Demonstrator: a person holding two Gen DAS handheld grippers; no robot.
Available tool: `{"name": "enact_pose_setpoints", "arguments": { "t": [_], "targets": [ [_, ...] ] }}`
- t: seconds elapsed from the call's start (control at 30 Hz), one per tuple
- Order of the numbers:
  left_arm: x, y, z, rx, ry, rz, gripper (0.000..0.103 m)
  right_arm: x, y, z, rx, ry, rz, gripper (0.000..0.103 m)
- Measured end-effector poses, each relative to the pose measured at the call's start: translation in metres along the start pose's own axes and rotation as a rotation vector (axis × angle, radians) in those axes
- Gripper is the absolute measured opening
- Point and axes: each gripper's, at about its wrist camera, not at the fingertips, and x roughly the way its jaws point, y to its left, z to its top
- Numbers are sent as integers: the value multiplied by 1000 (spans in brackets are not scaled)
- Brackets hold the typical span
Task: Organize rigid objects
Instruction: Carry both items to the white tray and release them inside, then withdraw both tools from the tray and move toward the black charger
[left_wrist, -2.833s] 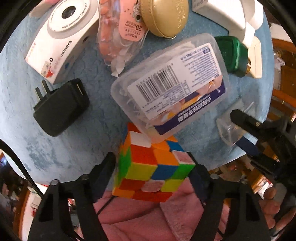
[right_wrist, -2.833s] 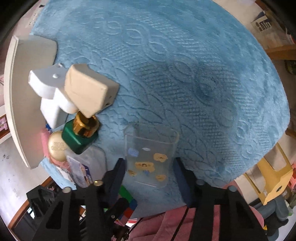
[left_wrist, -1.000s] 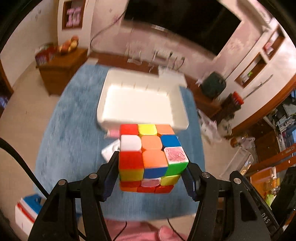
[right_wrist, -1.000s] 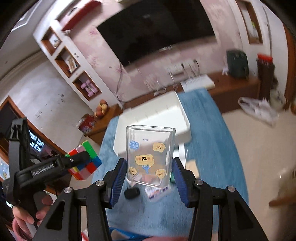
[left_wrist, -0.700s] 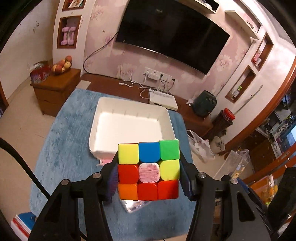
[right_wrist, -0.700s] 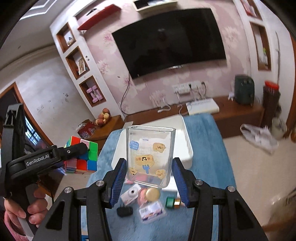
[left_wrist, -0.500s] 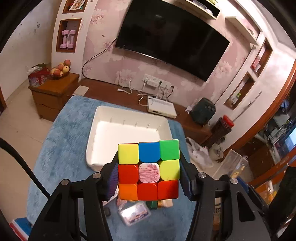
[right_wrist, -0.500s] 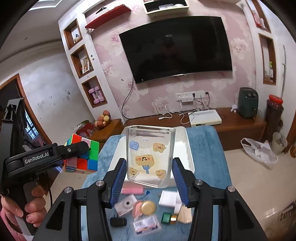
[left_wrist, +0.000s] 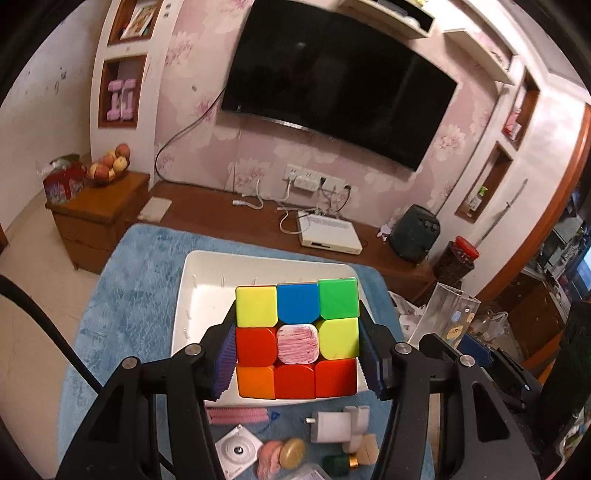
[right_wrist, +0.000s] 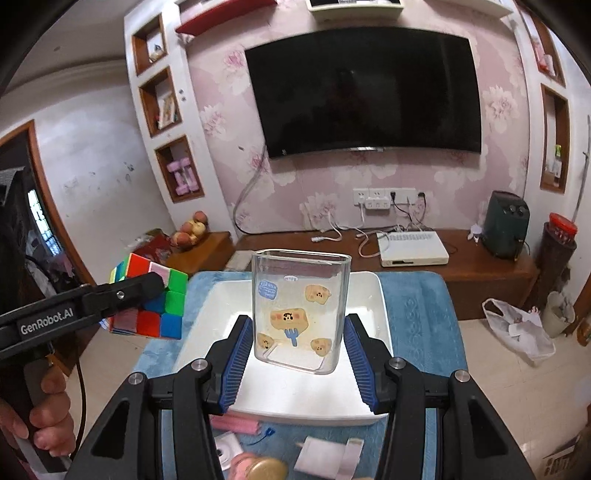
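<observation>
Left fingers (left_wrist: 371, 354) pinching cube (left_wrist: 297, 338), right fingers (right_wrist: 238, 354) pinching clear cup (right_wrist: 300, 312); both raised over white bin (right_wrist: 380, 295), likely for dropping in.

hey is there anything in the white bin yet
Looks empty: the white bin shows only bare floor; the parts behind the cube and clear cup are hidden.

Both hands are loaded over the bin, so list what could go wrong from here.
1. The left gripper clamps the puzzle cube on two faces only; its layers could twist and slip.
2. The right gripper holds the clear cup low; it could tip.
3. Both loads heading for the white bin may collide.
</observation>
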Motion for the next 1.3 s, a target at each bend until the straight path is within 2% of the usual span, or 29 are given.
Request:
{"name": "enact_pose_setpoints", "arguments": {
  "t": [0.23,0.43,0.57,0.7,0.87,1.07,1.3],
  "targets": [
    [47,17,3,-16,61,31,59,54,-8,-1,25,70,-26,51],
    [63,21,2,-20,99,59,59,69,-12,-6,37,89,-31,52],
    [65,26,3,-57,100,59,66,70,-11,-3,44,94,-13,59],
    [47,26,11,-96,8,32,84,59,-10,-1,41,75,-4,66],
    [19,20,17,-77,-65,62,84,33,-9,3,57,37,15,72],
    [-21,7,11,-23,-145,114,84,-11,-6,2,69,-28,29,80],
    [-70,-8,-5,11,-232,136,88,-67,-2,-12,74,-82,39,81]
  ]
}}
